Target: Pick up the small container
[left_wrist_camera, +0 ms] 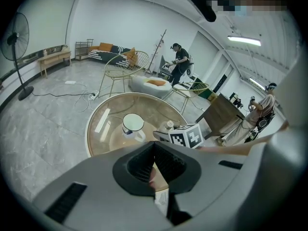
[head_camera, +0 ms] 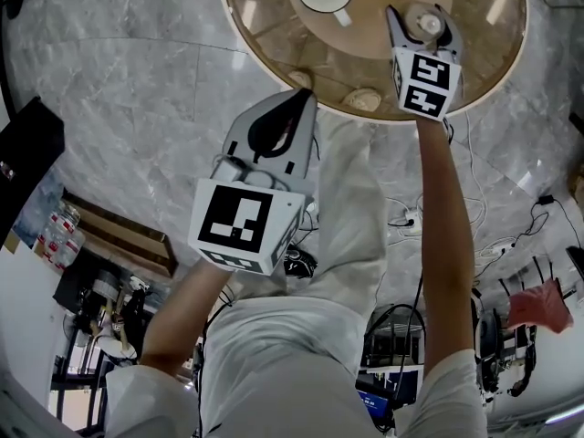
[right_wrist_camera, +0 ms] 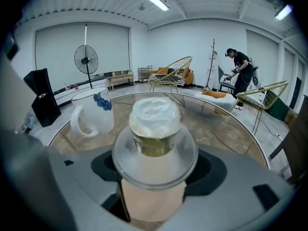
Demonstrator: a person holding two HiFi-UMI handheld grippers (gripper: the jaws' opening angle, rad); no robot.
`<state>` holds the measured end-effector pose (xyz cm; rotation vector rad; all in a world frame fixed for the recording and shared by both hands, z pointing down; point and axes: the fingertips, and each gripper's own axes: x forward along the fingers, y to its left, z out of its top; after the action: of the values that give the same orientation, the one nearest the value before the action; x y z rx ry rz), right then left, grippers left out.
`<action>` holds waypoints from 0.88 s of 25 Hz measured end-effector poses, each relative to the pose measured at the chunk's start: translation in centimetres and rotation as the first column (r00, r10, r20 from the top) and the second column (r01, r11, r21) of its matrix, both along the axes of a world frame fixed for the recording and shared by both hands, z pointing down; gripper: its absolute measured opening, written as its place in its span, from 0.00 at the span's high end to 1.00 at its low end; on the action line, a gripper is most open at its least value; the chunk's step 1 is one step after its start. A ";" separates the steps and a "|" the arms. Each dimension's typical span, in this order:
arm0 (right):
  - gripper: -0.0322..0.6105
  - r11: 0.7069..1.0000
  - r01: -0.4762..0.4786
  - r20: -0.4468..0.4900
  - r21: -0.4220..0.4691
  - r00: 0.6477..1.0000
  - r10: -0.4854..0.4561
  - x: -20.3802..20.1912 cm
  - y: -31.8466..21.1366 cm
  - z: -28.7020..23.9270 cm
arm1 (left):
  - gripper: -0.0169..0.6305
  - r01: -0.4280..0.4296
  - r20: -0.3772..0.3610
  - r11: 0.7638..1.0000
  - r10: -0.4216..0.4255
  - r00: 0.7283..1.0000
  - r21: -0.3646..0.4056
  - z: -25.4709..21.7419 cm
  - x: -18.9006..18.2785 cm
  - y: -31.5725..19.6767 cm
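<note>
We've got the right gripper (head_camera: 418,18) clamped on the small container (right_wrist_camera: 155,129), low over the round table (head_camera: 274,16). 1 step left: lifting it clear. Left gripper (head_camera: 304,96) closed, empty.

Your container (right_wrist_camera: 154,134) is clear, with a white top and a tan bottom. The mug (right_wrist_camera: 91,114) is white with blue dots. The counter (head_camera: 274,26) is brown and shiny. Both cubes (head_camera: 245,222) are white with black squares. Your jaws are grey with black pads (left_wrist_camera: 138,165). The floor (head_camera: 137,108) is grey marble with thin pale lines.
</note>
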<state>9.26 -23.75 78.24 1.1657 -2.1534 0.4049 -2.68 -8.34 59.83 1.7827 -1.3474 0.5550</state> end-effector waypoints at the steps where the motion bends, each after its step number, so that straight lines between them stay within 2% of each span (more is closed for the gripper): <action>1: 0.43 1.000 0.003 0.000 -0.004 1.000 -0.003 -0.1 0.3 0.0 | 0.95 0.000 0.002 1.000 0.000 1.000 0.000 -0.1 0.0 0.1; 12: 0.43 0.999 0.009 0.016 -0.039 1.000 -0.008 0.2 3.7 -2.6 | 0.95 -0.018 0.011 0.999 0.018 1.000 0.037 -2.8 -0.3 0.0; 22: 0.43 1.000 0.007 0.038 -0.015 0.999 -0.006 -0.1 4.5 -7.8 | 0.95 -0.033 0.012 0.997 0.033 0.999 0.064 -5.9 -0.6 0.8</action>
<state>9.15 -19.25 70.45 1.1513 -2.1828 0.4429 -3.33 -7.59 53.93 1.8595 -1.3594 0.5455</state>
